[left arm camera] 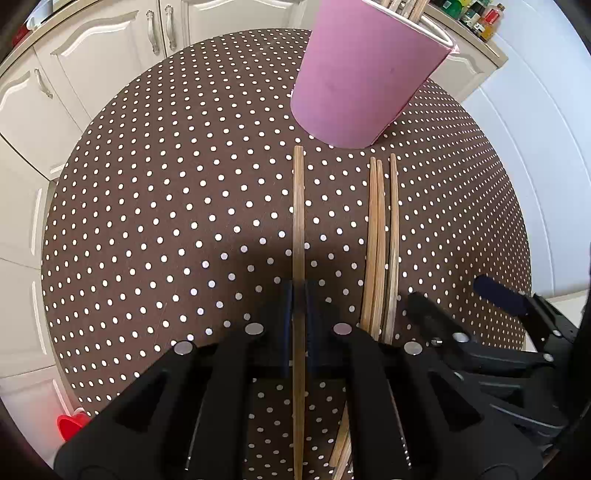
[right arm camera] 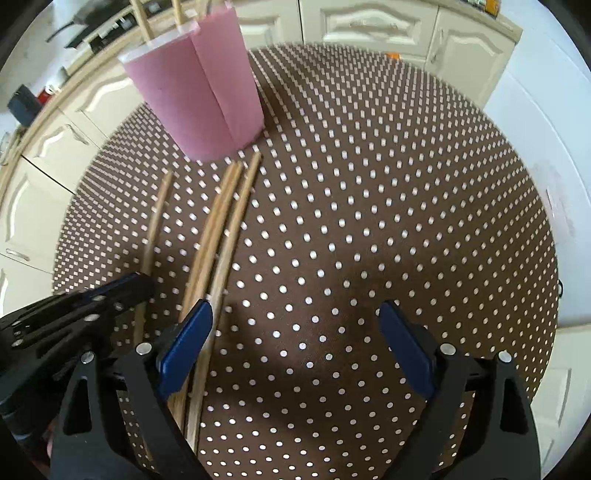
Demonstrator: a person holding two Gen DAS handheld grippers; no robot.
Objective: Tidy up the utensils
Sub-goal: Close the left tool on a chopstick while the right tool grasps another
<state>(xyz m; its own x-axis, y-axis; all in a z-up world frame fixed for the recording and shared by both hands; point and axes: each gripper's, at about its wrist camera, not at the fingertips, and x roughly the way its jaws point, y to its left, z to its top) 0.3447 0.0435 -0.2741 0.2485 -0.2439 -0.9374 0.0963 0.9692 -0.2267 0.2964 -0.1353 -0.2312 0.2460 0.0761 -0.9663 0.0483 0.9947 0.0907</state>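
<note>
Chopsticks lie on a polka-dot tablecloth point(left arm camera: 166, 221), and one of them — a single chopstick point(left arm camera: 298, 221) — runs straight up the gap between the left gripper's point(left arm camera: 299, 291) two fingers, which are clenched on it, the dark pads pressing its sides. Its long axis follows the line of the fingers: one end passes back under the gripper body toward the camera, the other reaches forward and stops just short of a pink cup point(left arm camera: 365, 74). Whether the stick is lifted clear of the cloth cannot be told.

Just outside the left gripper's right-hand finger lie three more chopsticks point(left arm camera: 380, 236), close together and nearly parallel to the held one, their far ends likewise pointing toward the cup. In the right wrist view the same three sticks point(right arm camera: 221, 236) run beneath and beside the left finger of the right gripper point(right arm camera: 295, 314), its blue pad point(right arm camera: 188, 343) over them; none sits in the gap between the pads. Those jaws stand wide apart and released — nothing but dotted cloth between them.

Both grippers point steeply down at the table, side by side, the left one's black frame showing at the lower left of the right wrist view. The cup stands upright beyond the fingertips with several sticks point(right arm camera: 142, 18) already rising from its mouth. White kitchen cabinets point(left arm camera: 110, 44) ring the table behind.
</note>
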